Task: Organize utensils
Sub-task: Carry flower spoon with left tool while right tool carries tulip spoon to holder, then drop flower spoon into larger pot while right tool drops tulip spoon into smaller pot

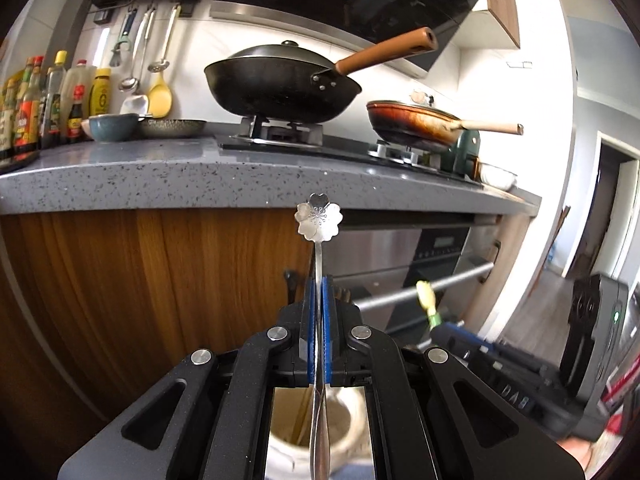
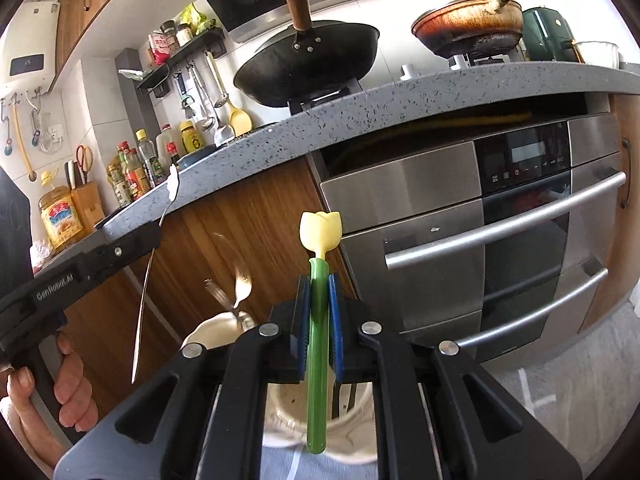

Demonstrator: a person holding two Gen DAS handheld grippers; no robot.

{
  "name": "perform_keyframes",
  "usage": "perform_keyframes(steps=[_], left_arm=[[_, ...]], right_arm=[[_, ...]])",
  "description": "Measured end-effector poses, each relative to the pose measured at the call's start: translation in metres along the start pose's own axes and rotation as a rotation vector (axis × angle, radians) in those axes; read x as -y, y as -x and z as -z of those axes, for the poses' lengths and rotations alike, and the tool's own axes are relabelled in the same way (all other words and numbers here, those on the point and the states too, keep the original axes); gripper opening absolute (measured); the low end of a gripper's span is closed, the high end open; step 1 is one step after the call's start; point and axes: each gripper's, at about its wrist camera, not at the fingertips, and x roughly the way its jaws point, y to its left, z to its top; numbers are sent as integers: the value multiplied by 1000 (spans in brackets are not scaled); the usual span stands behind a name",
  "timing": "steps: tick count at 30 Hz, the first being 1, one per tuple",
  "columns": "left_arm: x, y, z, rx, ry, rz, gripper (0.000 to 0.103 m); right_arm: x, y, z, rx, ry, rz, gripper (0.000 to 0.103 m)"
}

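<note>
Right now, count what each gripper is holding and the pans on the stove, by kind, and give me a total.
Metal utensil with a flower-shaped end, clamped in the left gripper: 1
Green-stemmed utensil with a yellow tulip end, clamped in the right gripper: 1
Pans on the stove: 2, a black wok and a brown frying pan
Total: 4

The flower-topped spoon [image 1: 319, 220] is silver with an engraved petal pattern. The tulip utensil [image 2: 320, 236] has a pale yellow bloom on a green stem. Both jaws wear blue pads. The desk [image 1: 160, 172] is grey, black-speckled; the wok [image 1: 280, 88] black.
</note>
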Motion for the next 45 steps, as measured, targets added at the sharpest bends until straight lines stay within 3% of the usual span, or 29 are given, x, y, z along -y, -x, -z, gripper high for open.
perform_keyframes(steps=[9,20,28,45], left_arm=[[-6,-32,8,32,-7,-66,4],[-15,-38,28,50,0,-60,4],[-19,-21,42,30,-1,-48,4],[-7,-12,82,-109,-34,-53,4]], right_arm=[[-6,-26,11,77,76,22,9],[-4,-30,28,91,117,33,9],[2,-17,38,65,98,9,9],[-5,-12,65,-82,139,21,9]])
